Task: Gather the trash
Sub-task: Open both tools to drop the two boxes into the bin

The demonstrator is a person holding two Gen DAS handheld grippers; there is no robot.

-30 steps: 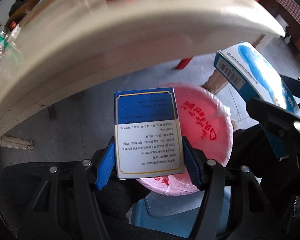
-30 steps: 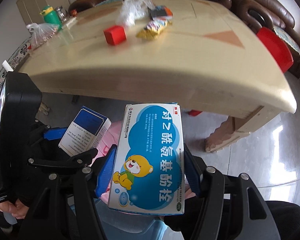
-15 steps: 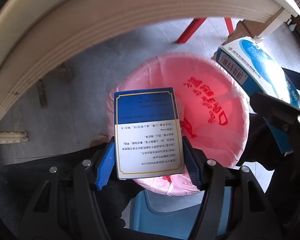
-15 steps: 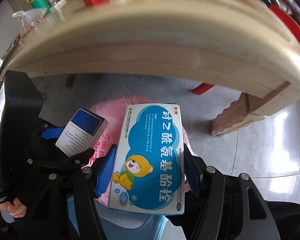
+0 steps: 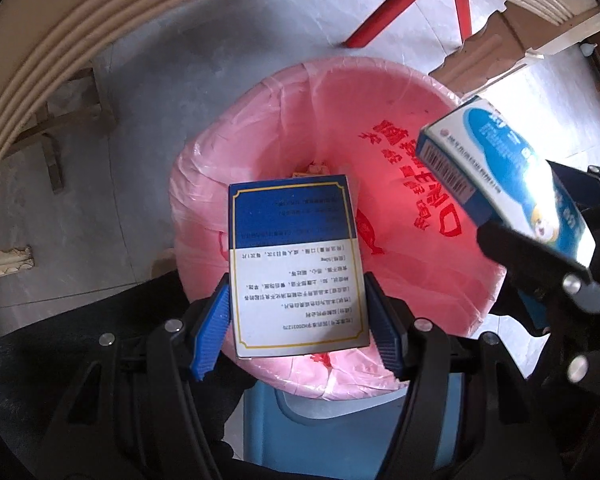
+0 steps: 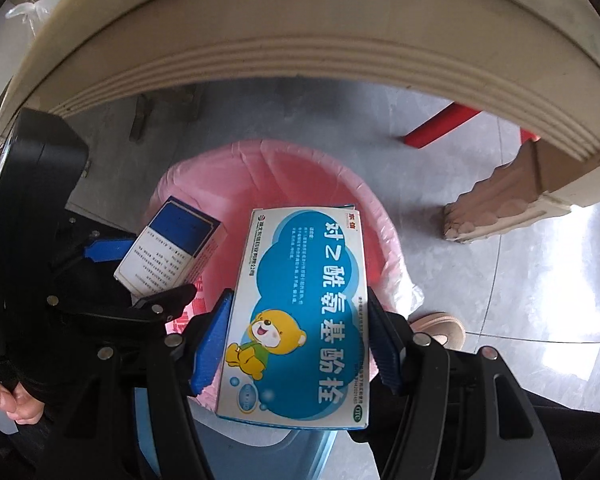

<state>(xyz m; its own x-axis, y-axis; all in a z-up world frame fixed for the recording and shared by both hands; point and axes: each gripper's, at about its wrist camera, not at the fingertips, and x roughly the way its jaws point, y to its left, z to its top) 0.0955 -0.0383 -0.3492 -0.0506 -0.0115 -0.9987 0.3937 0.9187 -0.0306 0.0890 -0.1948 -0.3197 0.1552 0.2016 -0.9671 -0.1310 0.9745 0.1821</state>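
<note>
Lowered from tabletop height, both boxes now over the pink-lined bin [image 5: 380, 92]: left gripper [image 5: 298, 324] clamped on the dark-blue box [image 5: 296, 264], right gripper [image 6: 296, 344] at three o'clock clamped on the bear box [image 6: 304, 312], poised for dropping in.

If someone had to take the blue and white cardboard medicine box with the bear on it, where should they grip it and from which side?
Grip the blue and white bear-printed cardboard box across its two long narrow edges near one end, coming in along its length, as the right gripper does now. The box is flat and thin, so the jaws span its width and the broad printed face stays clear.
</note>
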